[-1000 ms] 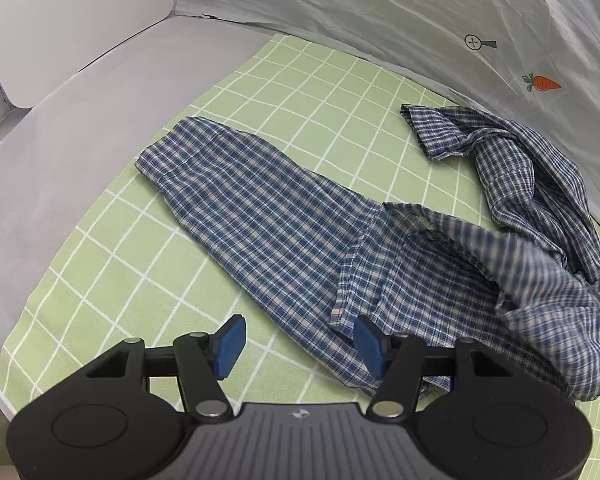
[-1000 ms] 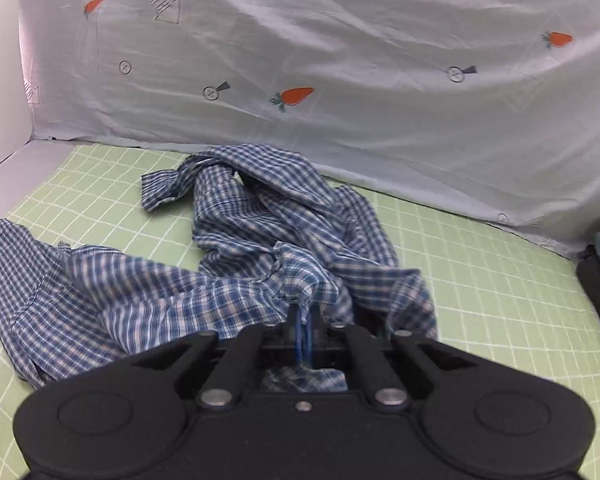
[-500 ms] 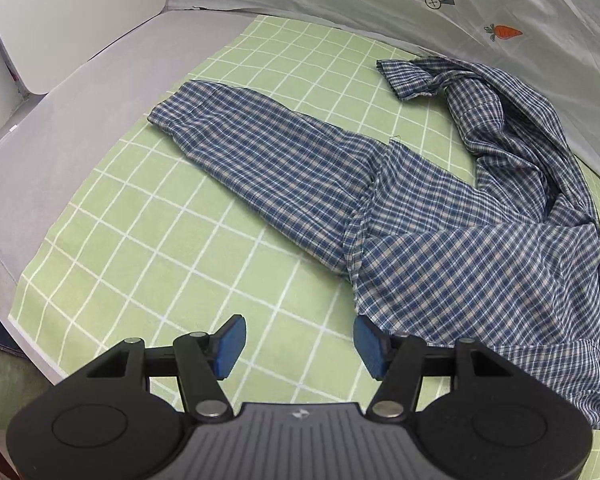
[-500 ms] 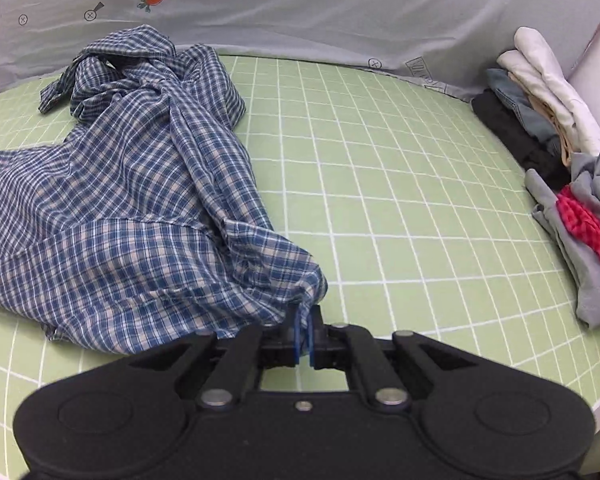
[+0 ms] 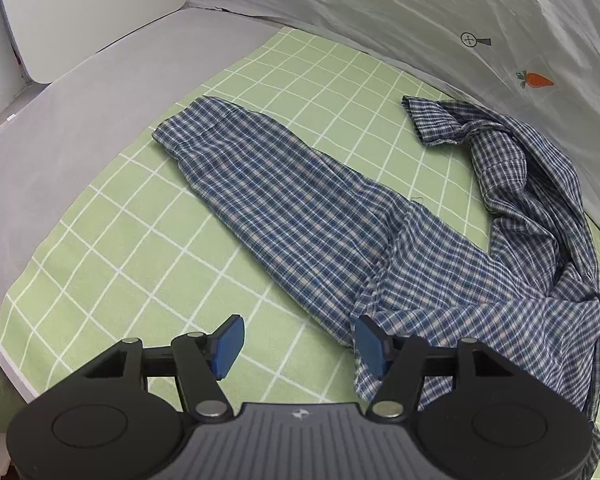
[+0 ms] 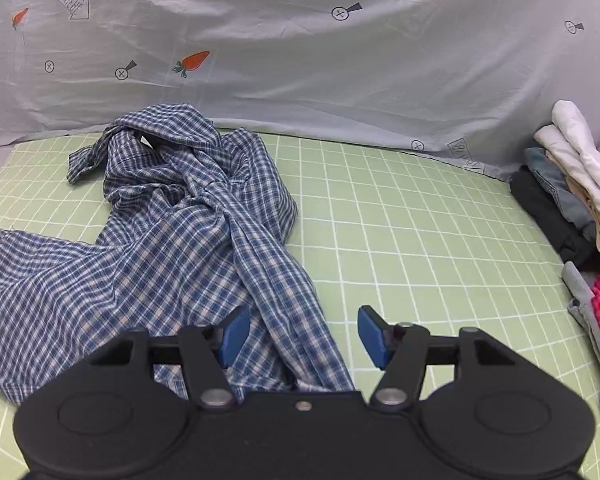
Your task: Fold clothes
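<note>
Right wrist view is showing the plaid shirt lying mostly unfolded on the green checked mat covering the table: one sleeve is stretching flat toward the left edge, while the other sleeve and collar are bunching in a heap near the back edge. No fold is looking finished yet, so spreading and folding are all remaining. The right gripper is opening, with shirt fabric lying between its jaws but no longer pinched. The left gripper is hovering released over the mat beside the shirt's hem. A stack of other clothes is sitting at the right edge. The grey sheet behind is reading "LOOK HERE" inside an arrow, among carrot prints.
</note>
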### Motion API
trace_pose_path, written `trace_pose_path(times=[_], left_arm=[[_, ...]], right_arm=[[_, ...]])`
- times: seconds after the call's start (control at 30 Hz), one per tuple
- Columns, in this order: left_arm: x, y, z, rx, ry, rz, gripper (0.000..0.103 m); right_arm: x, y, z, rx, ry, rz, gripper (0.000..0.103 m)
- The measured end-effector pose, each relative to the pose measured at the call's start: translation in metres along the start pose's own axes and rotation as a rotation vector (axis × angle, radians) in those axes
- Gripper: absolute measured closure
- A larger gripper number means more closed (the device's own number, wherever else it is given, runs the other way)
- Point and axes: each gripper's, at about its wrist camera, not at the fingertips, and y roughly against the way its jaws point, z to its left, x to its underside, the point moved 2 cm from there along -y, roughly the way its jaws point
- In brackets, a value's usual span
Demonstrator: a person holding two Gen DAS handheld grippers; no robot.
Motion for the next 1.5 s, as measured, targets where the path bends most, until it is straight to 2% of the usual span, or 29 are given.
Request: trace_pose_path(times=[0.1,0.17,0.3,0.43,0.5,0.57,0.63,0.67,0.7,0.73,0.77,0.8,0.9,1.07,1.23,1.4,1.5], left_arm=[[-0.016,-0.019,0.014,-0.017,0.038,0.007,0.040],[-0.027,-0.033,0.024,-0.018,0.067,0.008,0.039],[-0.044,-0.059,0.027,-0.031,0.085,0.024,0.039],[-0.055,-0.074,0.020,-0.013,0.061,0.032,0.037],[-0.057,-0.079,0.015,-0.022,0.035,0.025,0.033],[-0.060,-0.083,0.010,-0.033,0.008,0.012,0.032],[-0.061,-0.085,0.006,-0.049,-0.022,-0.005,0.035],[-0.061,-0.085,0.004,-0.069,-0.042,-0.021,0.043],[-0.061,-0.085,0.003,-0.099,-0.063,-0.040,0.060],[-0.061,-0.085,0.002,-0.121,-0.077,-0.057,0.071],[-0.062,-0.085,0.003,-0.138,-0.087,-0.071,0.095],[-0.064,-0.085,0.005,-0.137,-0.078,-0.080,0.100],[-0.069,-0.086,0.013,-0.117,-0.031,-0.098,0.102],[-0.086,-0.091,0.021,-0.160,-0.019,-0.132,0.102],[-0.122,-0.101,0.038,-0.198,-0.001,-0.179,0.102],[-0.170,-0.100,0.058,-0.269,0.038,-0.281,0.102],[-0.186,-0.097,0.072,-0.295,0.083,-0.302,0.102]], right_arm=[[-0.009,-0.027,0.009,0.018,0.031,0.042,0.043],[-0.011,-0.046,0.012,0.029,0.035,0.081,0.047],[-0.013,-0.067,0.012,0.056,0.018,0.130,0.049],[-0.014,-0.080,0.007,0.082,-0.010,0.165,0.049],[-0.014,-0.085,0.005,0.088,-0.039,0.184,0.049],[-0.014,-0.091,0.004,0.085,-0.065,0.199,0.050],[-0.013,-0.095,0.004,0.072,-0.090,0.211,0.055],[-0.013,-0.097,0.004,0.065,-0.102,0.216,0.063],[-0.013,-0.099,0.005,0.056,-0.110,0.225,0.073],[-0.012,-0.100,0.005,0.048,-0.122,0.231,0.079],[-0.012,-0.101,0.005,0.040,-0.139,0.234,0.086],[-0.012,-0.100,0.005,0.037,-0.159,0.232,0.091],[-0.012,-0.097,0.003,0.039,-0.193,0.218,0.095],[-0.013,-0.089,-0.006,0.074,-0.206,0.193,0.096],[-0.011,-0.087,-0.009,0.137,-0.157,0.191,0.098],[-0.006,-0.086,-0.010,0.221,-0.069,0.200,0.099],[-0.001,-0.082,-0.017,0.241,-0.079,0.210,0.099]])
